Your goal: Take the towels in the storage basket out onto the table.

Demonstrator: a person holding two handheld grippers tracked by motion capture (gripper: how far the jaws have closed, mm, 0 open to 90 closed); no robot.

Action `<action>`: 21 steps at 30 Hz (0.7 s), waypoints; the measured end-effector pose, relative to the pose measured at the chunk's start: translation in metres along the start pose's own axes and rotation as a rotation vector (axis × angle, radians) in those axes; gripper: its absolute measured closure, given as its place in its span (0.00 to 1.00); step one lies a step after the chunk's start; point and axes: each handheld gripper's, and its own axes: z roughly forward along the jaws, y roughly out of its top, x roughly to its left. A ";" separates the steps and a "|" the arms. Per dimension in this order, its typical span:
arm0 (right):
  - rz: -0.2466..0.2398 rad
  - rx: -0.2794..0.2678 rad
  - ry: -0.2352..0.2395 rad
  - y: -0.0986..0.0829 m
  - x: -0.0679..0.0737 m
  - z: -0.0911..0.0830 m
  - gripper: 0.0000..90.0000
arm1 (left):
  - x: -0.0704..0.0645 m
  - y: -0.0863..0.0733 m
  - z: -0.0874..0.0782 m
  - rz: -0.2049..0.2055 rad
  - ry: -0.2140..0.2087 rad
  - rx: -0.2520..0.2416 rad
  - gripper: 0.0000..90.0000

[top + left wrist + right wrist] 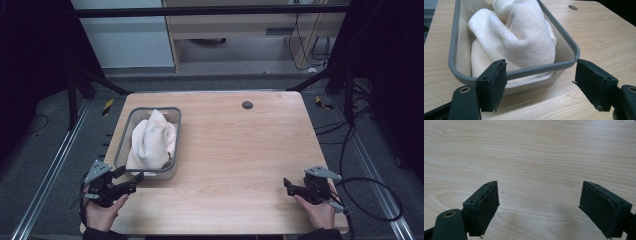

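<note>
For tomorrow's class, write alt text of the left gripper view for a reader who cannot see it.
A crumpled white towel fills a grey-rimmed rectangular plastic bin on a light wooden table. The left gripper faces the bin's near end, its two black jaws wide open and holding nothing. A small round dark hole marks the table's far side.

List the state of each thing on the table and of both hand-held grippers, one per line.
Towel: crumpled, piled inside the bin, rising above its rim.
Bin: upright on the table, holding the towel.
Left hand-held gripper: open, jaws at the bin's near end, gripping nothing.
Right hand-held gripper: open, over bare wood, holding nothing.
Table: flat, bare apart from the bin.
</note>
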 end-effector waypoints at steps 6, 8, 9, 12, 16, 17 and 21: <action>0.019 -0.007 0.002 0.000 -0.002 -0.001 0.18 | 0.000 0.012 -0.002 0.003 0.009 -0.018 0.27; 0.014 -0.009 -0.001 0.000 -0.003 -0.001 0.18 | -0.001 0.017 -0.002 0.006 0.007 -0.025 0.26; 0.016 -0.009 0.002 0.000 -0.002 -0.001 0.17 | -0.002 0.023 -0.002 0.017 0.003 -0.027 0.26; 0.020 -0.008 0.003 0.000 -0.001 -0.001 0.17 | -0.003 0.029 0.000 0.020 0.000 -0.029 0.26; 0.008 -0.012 0.000 0.000 0.000 -0.001 0.17 | -0.005 0.038 0.006 0.032 -0.004 -0.029 0.26; 0.011 -0.009 0.002 0.000 0.000 -0.001 0.17 | -0.005 0.040 0.007 0.033 -0.006 -0.028 0.25; 0.004 -0.008 0.003 -0.001 0.001 0.000 0.17 | -0.005 0.049 0.012 0.037 -0.011 -0.029 0.25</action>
